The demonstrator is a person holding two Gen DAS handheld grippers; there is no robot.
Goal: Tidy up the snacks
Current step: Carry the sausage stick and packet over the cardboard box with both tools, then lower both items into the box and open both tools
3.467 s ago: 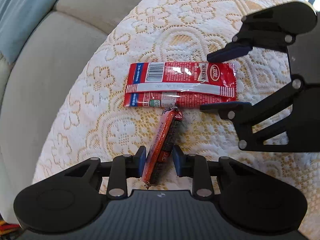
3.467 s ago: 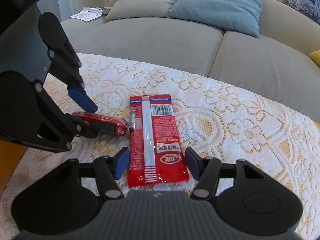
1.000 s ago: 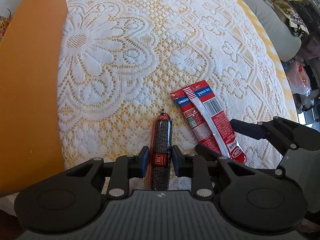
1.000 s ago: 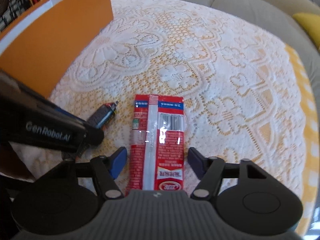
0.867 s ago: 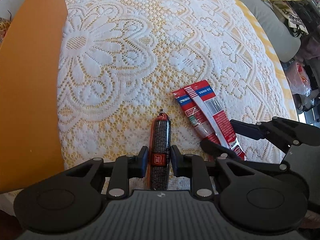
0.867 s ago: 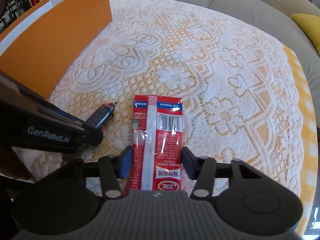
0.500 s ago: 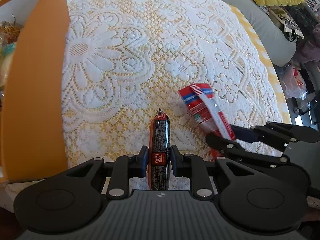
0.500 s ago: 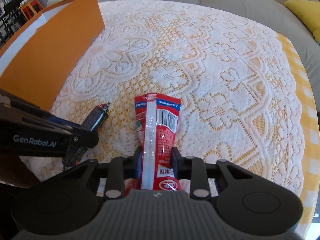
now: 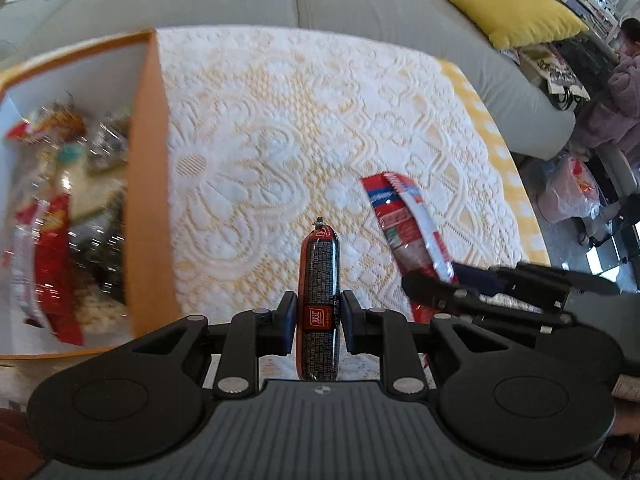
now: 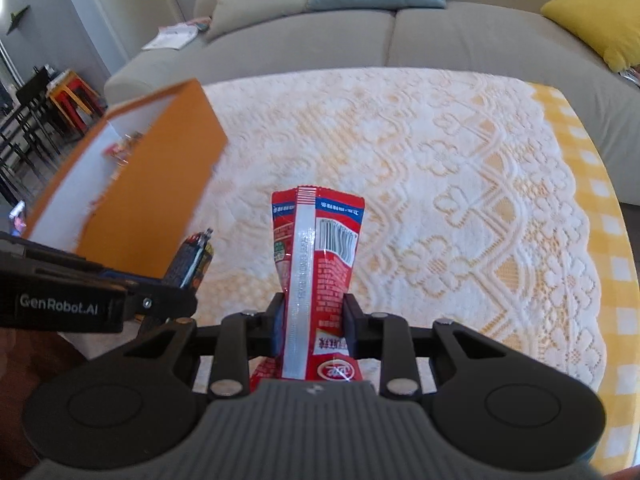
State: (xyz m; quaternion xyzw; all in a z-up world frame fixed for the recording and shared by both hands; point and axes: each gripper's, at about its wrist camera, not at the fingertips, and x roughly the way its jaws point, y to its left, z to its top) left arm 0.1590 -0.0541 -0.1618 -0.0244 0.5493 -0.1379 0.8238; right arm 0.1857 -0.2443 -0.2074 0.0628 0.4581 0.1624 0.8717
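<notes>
Lifted off the lace-covered desk (image 10: 460, 168) since the earlier frame, the stiff sausage stick (image 9: 319, 280) sits clamped mid-length in the left gripper (image 9: 318, 322) jaws while the light, crinkly red packet (image 10: 316, 264), pinched and buckled low in the right gripper (image 10: 310, 326) jaws, nears the orange box (image 9: 150, 184).

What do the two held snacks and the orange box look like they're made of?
Sausage stick: tight, glossy film casing, likely plastic, gathered at the tip by what looks like a small metal clip. Red packet: thin glossy plastic film; it crumples between the pads, glares, and has a flat seam strip. Orange box: probably matte cardboard or paperboard, with stiff flat walls, white inside, no shine.
</notes>
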